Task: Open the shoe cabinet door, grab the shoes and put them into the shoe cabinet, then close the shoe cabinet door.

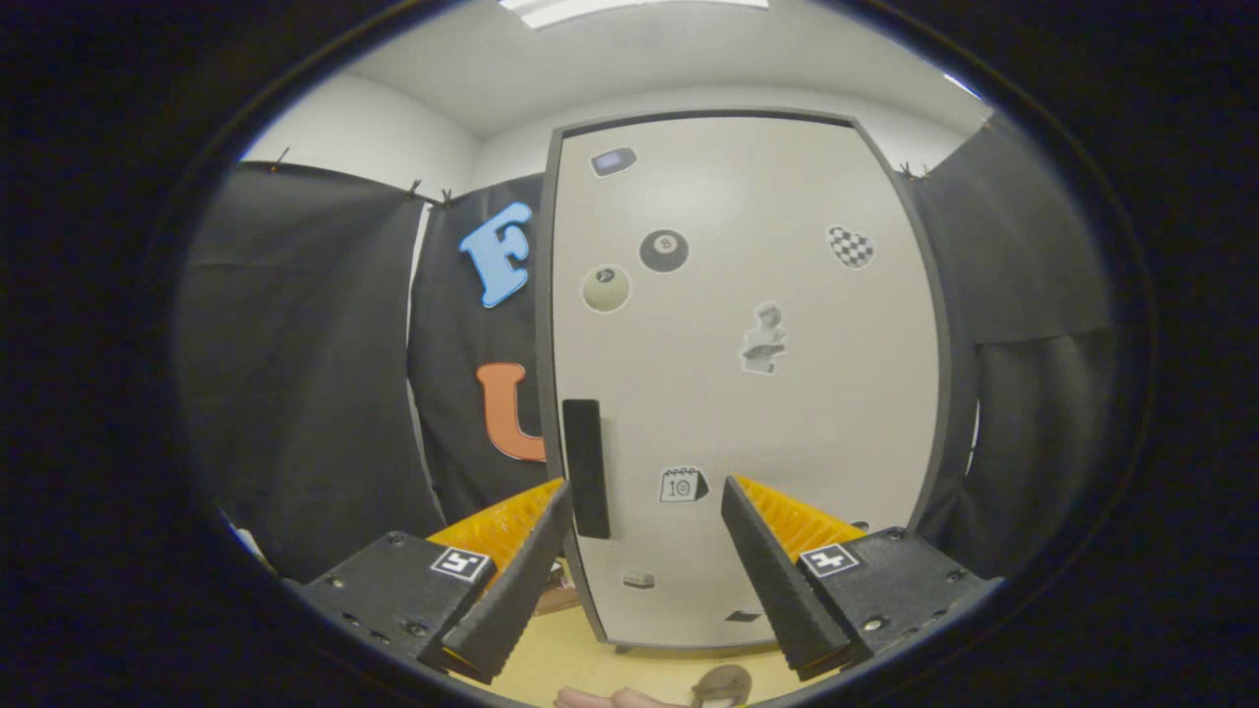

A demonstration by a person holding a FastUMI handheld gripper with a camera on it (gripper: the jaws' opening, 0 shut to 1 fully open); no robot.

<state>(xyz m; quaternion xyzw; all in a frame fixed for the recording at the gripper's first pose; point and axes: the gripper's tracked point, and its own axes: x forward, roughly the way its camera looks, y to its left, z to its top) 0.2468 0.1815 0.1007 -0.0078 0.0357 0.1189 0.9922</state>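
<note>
While the tongs stand wide apart and hold nothing, their two fingers show ridged, wedge-shaped inner faces that taper toward the tips. Low between them, nearest of all, lies a bit of a hand and a small brownish thing, too cut off to identify, on the pale yellow floor. Just beyond the fingertips stands the shoe cabinet, a tall upright box with its long axis vertical. Its door faces the tongs, shut, smooth and off-white inside a dark frame, dotted with flat stickers. A dark, slim, upright handle sits near the door's left edge, just ahead of the left fingertip. Black cloth hangs behind on both sides.
</note>
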